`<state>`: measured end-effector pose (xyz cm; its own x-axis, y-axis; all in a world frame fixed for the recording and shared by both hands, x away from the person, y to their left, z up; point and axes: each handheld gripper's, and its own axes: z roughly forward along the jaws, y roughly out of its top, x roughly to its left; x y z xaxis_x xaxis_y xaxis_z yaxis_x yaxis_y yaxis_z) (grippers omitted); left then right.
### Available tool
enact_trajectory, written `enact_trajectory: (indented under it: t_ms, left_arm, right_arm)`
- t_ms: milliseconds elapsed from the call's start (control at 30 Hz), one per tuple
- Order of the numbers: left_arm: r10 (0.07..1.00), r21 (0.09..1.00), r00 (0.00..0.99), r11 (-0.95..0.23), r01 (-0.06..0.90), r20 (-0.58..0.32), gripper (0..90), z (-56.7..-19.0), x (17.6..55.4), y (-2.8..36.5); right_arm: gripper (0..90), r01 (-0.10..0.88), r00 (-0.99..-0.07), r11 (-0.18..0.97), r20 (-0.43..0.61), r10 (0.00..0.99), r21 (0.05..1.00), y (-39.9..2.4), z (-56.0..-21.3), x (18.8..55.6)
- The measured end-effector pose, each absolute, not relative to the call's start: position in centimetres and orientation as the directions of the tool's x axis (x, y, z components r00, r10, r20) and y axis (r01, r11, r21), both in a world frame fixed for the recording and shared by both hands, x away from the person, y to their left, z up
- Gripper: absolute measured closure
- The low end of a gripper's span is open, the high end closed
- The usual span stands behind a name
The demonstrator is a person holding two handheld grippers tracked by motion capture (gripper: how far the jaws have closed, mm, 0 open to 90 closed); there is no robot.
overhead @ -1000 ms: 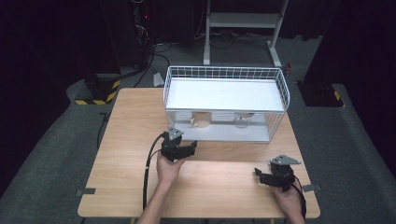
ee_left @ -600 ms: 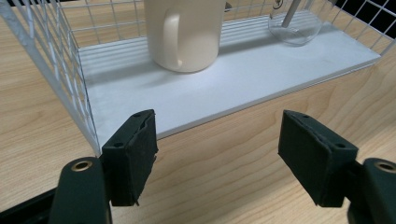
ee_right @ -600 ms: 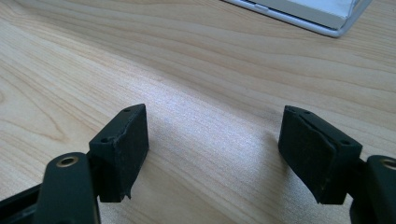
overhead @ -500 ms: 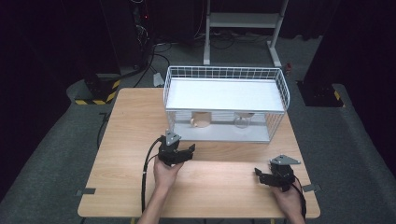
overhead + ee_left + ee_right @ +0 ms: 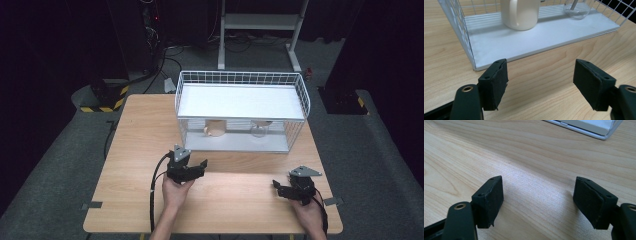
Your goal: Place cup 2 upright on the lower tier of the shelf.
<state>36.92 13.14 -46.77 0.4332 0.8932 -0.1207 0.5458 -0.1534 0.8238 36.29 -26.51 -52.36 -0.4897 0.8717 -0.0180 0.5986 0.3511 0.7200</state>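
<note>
Your left gripper [image 5: 198, 165] hovers over the table [image 5: 130, 150] just short of the wire rack [image 5: 242, 80], its jaws standing apart with nothing between them; in the left gripper view they frame bare wood in front of the rack's lower shelf [image 5: 524, 42]. This looks like the approach step: you are lining up on the cream mug [image 5: 215, 128], which stands upright on that lower shelf toward its left half, handle turned toward your side (the clear glass [image 5: 259, 130] stands well apart from it, farther right on the same shelf).

Your right gripper [image 5: 284, 189] rests low near the table's near right corner, jaws likewise apart and empty, looking across bare wood toward the rack's base corner [image 5: 599, 130].

The next move, as I judge it, calls for sliding the left gripper forward and level into the open front of the rack, then closing on the mug's body or handle.

Mind the edges. The upper shelf [image 5: 240, 100] sits close above the mug, so there is little headroom and the gripper's top plate could catch the wire. The rack's left wire wall [image 5: 461, 27] stands near the mug on that side; come in slightly from the right of it. The table in front of the rack is bare, giving you free room to draw the mug straight back toward you.
</note>
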Motion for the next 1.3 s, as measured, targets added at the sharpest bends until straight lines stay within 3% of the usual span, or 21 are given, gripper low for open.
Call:
enact_trajectory:
  t_ms: [600,1300]
  left_arm:
    - [0.906,0.813,0.405,-0.141,0.564,-0.123,26.8,-48.0,35.4,14.2]
    - [0.935,0.773,0.349,-0.175,0.609,-0.064,25.7,-51.5,34.2,15.2]
  right_arm:
    - [24.5,0.599,-0.489,0.351,-0.018,0.872,0.720,-26.5,-52.4,36.3]
    - [24.5,0.599,-0.490,0.351,-0.018,0.872,0.720,-26.5,-52.4,36.3]
